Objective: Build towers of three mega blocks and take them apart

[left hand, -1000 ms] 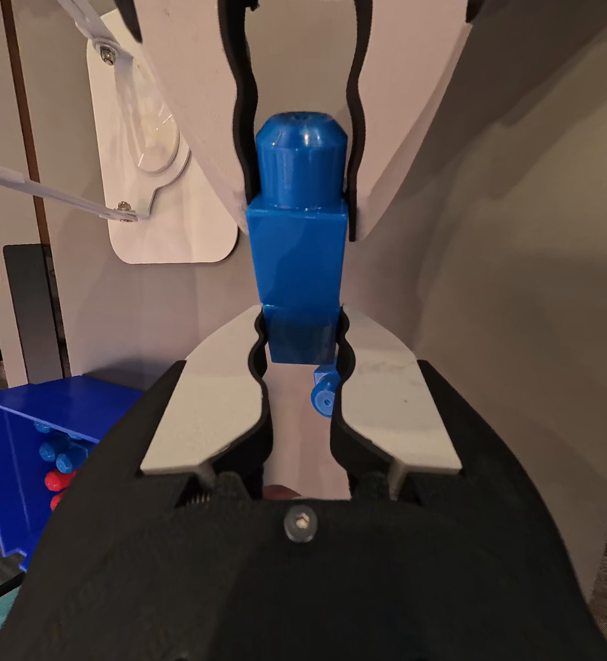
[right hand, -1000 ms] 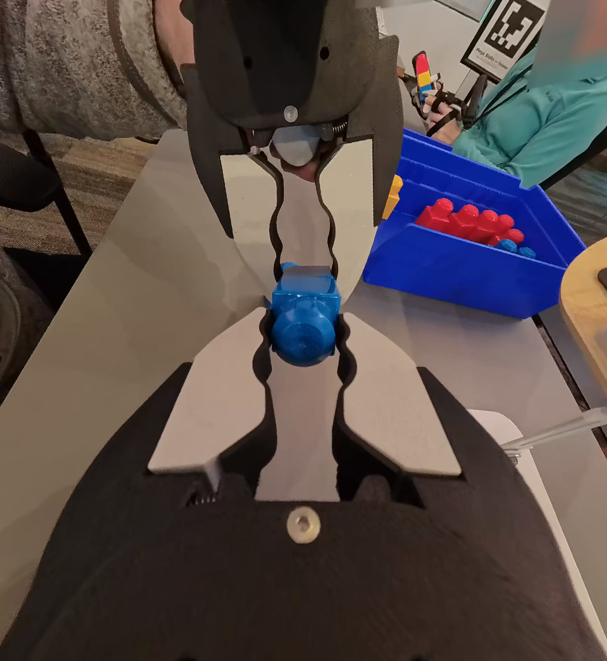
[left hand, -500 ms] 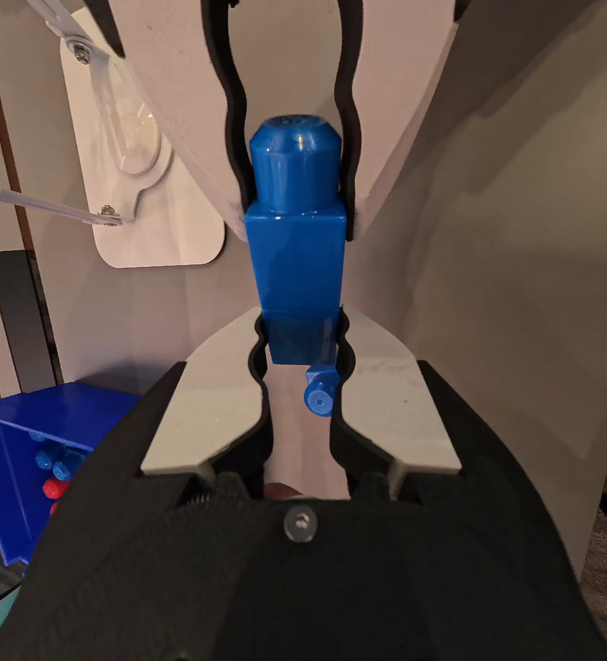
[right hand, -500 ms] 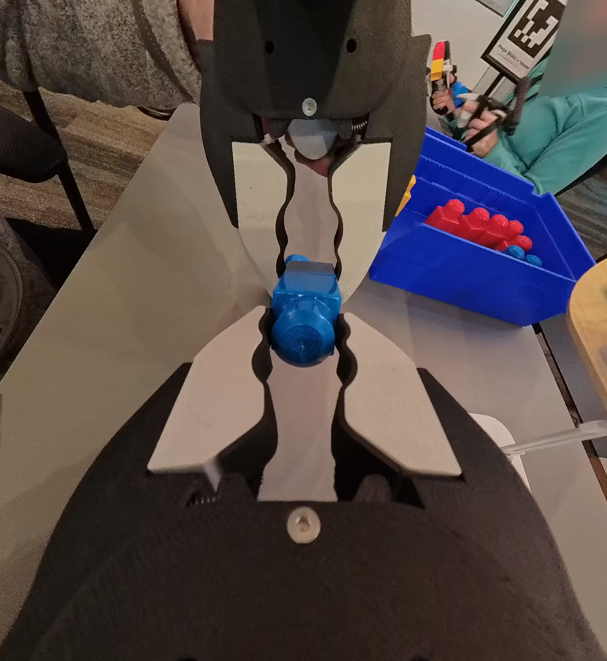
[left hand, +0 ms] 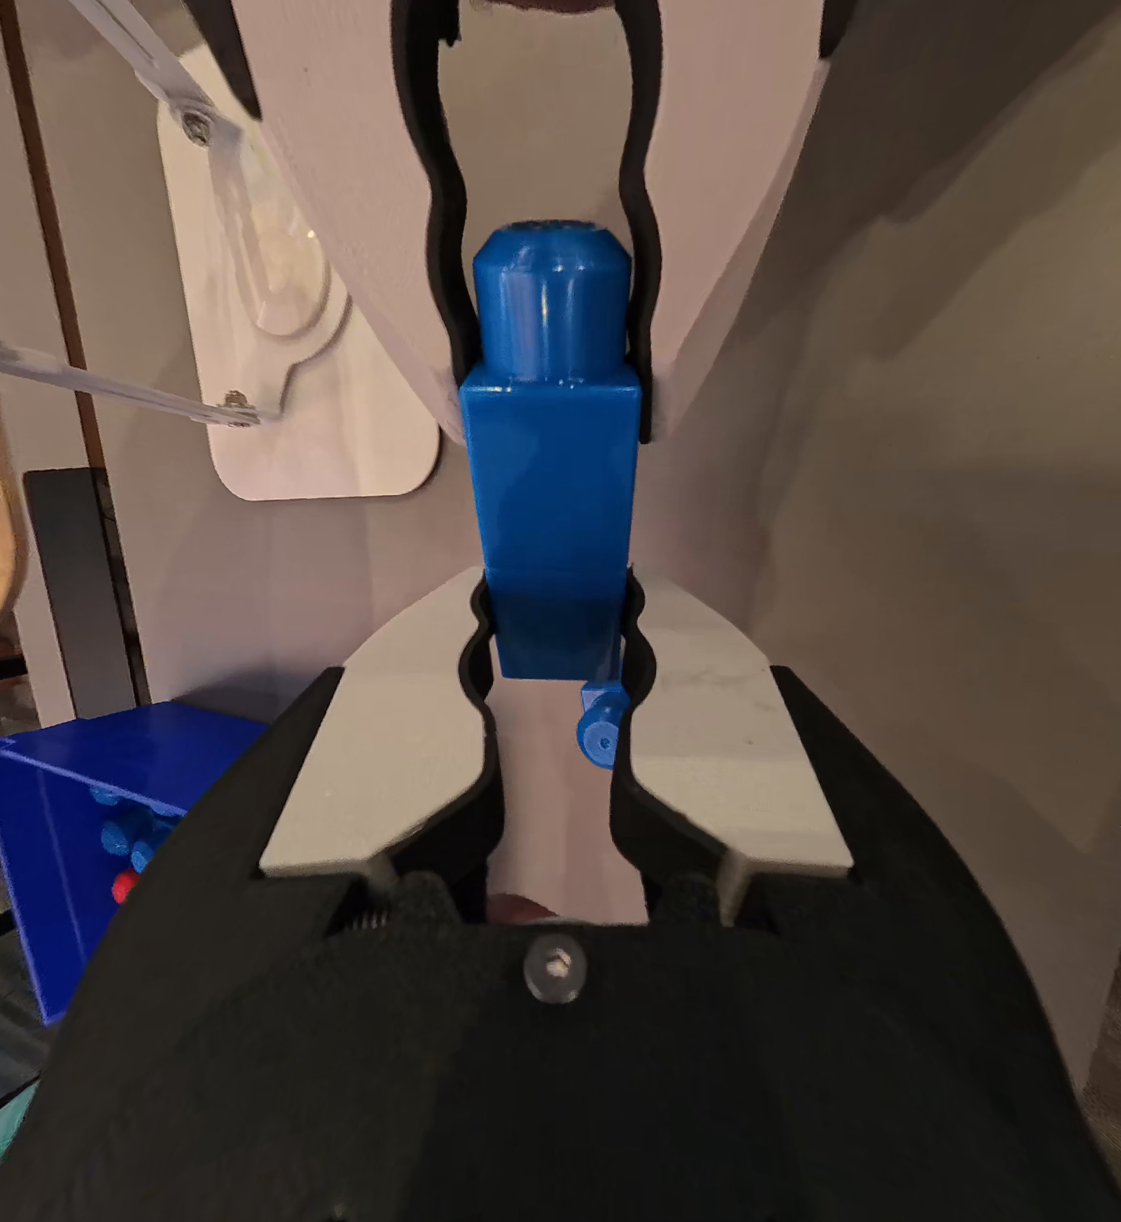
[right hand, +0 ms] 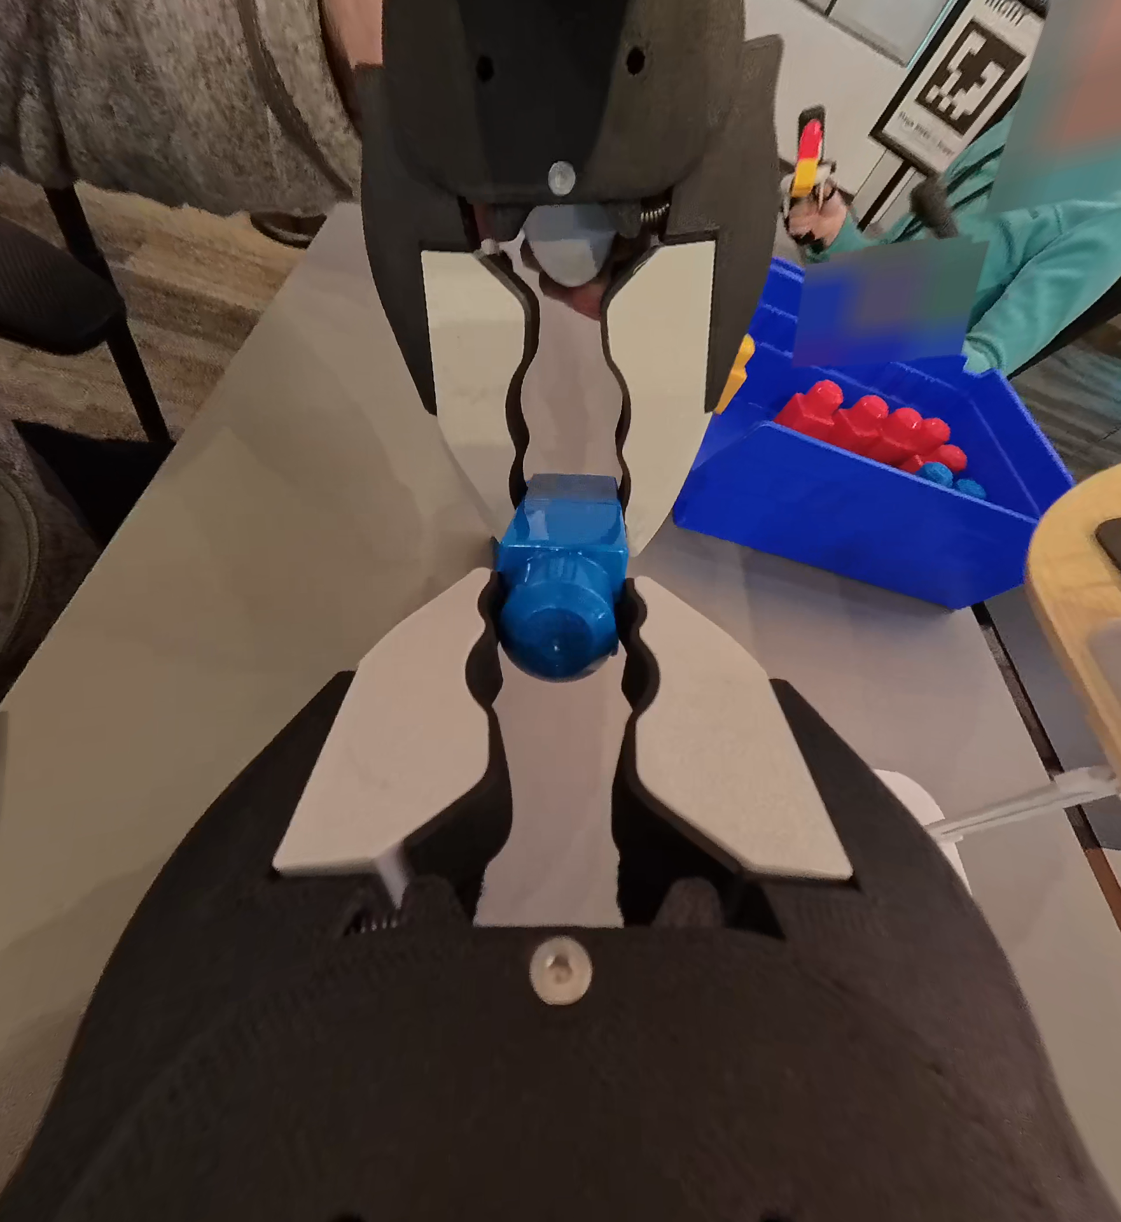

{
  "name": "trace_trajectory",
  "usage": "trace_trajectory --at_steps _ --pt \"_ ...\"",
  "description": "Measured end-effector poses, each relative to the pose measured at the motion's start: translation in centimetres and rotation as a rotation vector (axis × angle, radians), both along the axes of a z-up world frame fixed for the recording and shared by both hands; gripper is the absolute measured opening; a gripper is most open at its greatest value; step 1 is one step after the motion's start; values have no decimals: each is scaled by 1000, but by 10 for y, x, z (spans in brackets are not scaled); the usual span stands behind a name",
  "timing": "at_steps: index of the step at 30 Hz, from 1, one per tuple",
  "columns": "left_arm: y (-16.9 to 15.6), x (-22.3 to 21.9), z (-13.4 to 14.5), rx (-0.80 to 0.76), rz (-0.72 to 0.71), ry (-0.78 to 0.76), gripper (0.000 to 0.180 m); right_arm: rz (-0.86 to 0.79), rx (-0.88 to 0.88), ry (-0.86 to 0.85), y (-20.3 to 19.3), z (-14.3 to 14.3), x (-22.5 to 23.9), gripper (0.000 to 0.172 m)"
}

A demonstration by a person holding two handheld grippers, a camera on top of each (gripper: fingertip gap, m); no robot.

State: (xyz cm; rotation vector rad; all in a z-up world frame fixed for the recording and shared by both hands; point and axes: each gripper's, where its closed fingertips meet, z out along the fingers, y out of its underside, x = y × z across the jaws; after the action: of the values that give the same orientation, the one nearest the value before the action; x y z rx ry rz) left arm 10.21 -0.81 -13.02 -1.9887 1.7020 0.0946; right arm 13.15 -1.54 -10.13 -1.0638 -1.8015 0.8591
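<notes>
Two claws clamp one blue block stack (left hand: 554, 509) end-to-end; seam faint, block count perhaps two.

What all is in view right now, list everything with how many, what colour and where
stack of blue blocks: two joined, blue, held in the air between the two grippers.
small blue block: one, blue, sticking out by the stack's lower end, partly hidden.
bin: one, blue, on the table to the right.
red blocks: several, red, in the bin, with a few blue ones beside them.
yellow block: one, yellow, at the bin's left edge, mostly hidden.
table: one, grey-white, beneath everything.
white plate: one, white with a clear bracket, on the table.
second person: one, teal sleeve, behind the bin.
left gripper: clamped on the stack's bottom block.
right gripper: clamped on the studded top block.
</notes>
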Motion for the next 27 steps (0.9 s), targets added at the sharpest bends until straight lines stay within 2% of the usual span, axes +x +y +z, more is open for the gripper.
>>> trace_trajectory --at_steps 10,12,15,19,24,27 --pt "-4 2 25 31 -13 -166 39 35 -85 125 -3 22 6 35" --pt "-5 0 30 22 -5 -249 45 45 -116 171 -3 32 11 35" --pt "-10 8 45 12 -42 -456 54 69 -154 239 -3 46 18 35" --pt "-19 23 62 24 -110 -660 37 120 -193 292 -10 55 22 35" --pt "-22 28 69 28 -140 -772 35 142 -218 309 -13 57 24 35" --pt "-23 28 69 47 -150 -773 34 149 -219 305 -14 56 23 35"
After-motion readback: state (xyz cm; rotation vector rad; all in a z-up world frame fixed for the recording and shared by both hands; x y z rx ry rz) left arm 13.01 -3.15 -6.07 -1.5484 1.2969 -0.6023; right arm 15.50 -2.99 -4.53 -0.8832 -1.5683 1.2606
